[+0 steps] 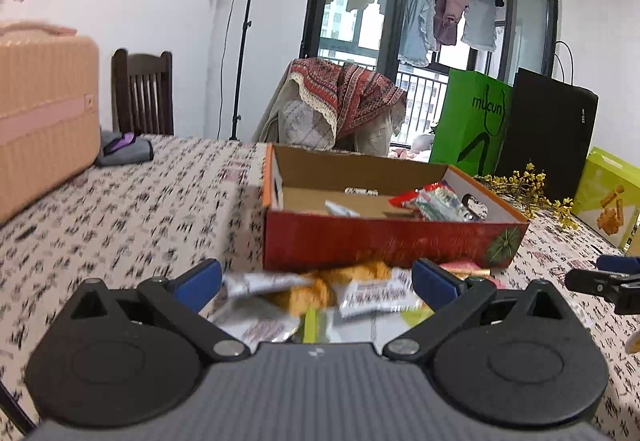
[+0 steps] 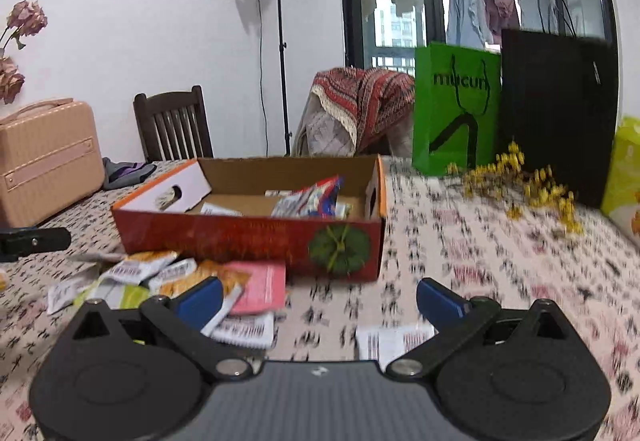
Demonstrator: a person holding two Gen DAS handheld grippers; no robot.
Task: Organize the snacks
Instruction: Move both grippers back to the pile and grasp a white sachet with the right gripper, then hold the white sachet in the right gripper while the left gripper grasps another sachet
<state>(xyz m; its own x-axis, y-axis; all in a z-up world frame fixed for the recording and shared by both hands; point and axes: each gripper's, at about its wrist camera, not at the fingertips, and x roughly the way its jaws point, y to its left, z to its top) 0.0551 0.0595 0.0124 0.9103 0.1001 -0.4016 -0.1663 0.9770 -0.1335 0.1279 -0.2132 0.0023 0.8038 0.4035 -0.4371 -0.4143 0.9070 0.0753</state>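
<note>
Hovering with fingers spread apart, the left gripper (image 1: 316, 283) and right gripper (image 2: 320, 299) are facing loose snack packets (image 2: 160, 277) beside the red box (image 2: 248, 237).

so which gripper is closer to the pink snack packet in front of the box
Right. The right gripper is just behind the pink snack packet, its left finger beside it. The left gripper sits over the orange and white packets further left.

A lived-in home dining room: wooden dining chair (image 2: 172, 123) at a tabletop (image 2: 460, 241) under patterned cloth, laundry (image 1: 448, 9) drying on the balcony beyond sliding glass doors, shopping bags (image 2: 454, 109), a pink vanity case (image 2: 44, 157), dried flowers (image 2: 20, 41).
</note>
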